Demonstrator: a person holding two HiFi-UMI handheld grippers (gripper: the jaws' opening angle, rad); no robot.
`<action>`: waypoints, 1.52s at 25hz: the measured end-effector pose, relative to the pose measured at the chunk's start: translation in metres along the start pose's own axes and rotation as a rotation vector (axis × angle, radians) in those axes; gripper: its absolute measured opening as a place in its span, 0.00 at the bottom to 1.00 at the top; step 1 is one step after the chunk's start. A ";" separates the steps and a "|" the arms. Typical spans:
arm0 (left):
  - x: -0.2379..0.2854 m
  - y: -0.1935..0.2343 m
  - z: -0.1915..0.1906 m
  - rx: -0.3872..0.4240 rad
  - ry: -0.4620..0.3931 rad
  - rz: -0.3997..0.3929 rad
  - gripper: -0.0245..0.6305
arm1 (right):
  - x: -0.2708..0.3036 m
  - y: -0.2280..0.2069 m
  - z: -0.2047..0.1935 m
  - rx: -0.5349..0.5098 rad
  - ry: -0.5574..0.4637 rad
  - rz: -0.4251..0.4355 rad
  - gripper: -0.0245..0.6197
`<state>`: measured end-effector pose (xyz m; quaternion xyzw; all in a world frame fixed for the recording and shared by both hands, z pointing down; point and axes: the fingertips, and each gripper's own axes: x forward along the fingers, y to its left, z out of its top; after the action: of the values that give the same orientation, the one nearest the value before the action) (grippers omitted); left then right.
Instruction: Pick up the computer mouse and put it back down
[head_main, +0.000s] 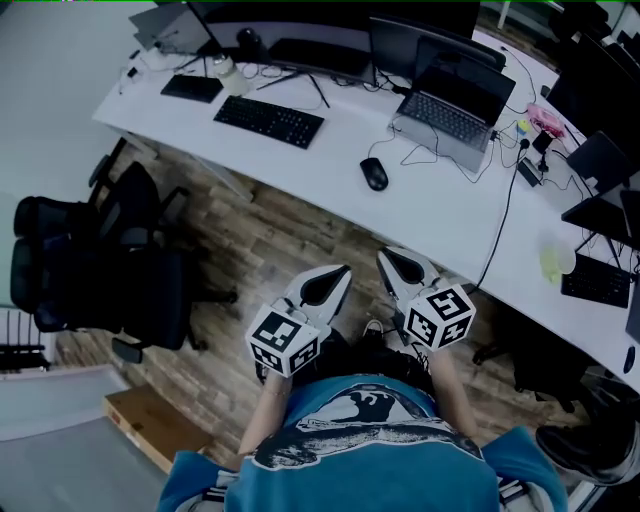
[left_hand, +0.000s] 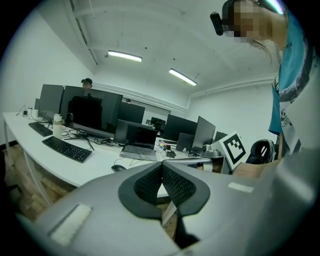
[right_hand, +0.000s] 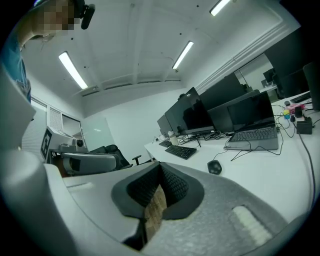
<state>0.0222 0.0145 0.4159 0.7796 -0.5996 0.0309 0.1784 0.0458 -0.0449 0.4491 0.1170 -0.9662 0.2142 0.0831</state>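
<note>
A black computer mouse (head_main: 374, 173) lies on the white desk (head_main: 440, 215), between the keyboard and the laptop. Both grippers hang side by side in front of my body, over the wooden floor and short of the desk's near edge. The left gripper (head_main: 343, 272) has its jaws closed tip to tip with nothing in them, and its own view shows the mouse (left_hand: 118, 168) just left of its shut tips (left_hand: 162, 164). The right gripper (head_main: 384, 258) is likewise shut and empty. In the right gripper view the mouse (right_hand: 214, 167) sits ahead and to the right of the tips (right_hand: 160, 166).
On the desk are a black keyboard (head_main: 268, 121), an open laptop (head_main: 455, 110) with trailing cables, several monitors (head_main: 330, 45) and a yellow-green item (head_main: 553, 262). Black office chairs (head_main: 100, 260) stand at the left. A cardboard box (head_main: 160, 425) lies on the floor.
</note>
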 end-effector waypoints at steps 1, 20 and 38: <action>0.002 0.000 0.000 0.002 0.004 0.002 0.06 | 0.001 -0.002 0.000 0.003 0.001 0.002 0.04; 0.037 0.068 0.029 0.054 0.028 -0.092 0.06 | 0.049 -0.043 0.028 0.025 -0.056 -0.119 0.04; 0.073 0.161 0.068 0.106 0.050 -0.336 0.06 | 0.142 -0.075 0.046 0.022 -0.061 -0.351 0.04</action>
<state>-0.1204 -0.1095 0.4108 0.8762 -0.4536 0.0516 0.1546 -0.0752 -0.1579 0.4679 0.2910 -0.9306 0.2034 0.0886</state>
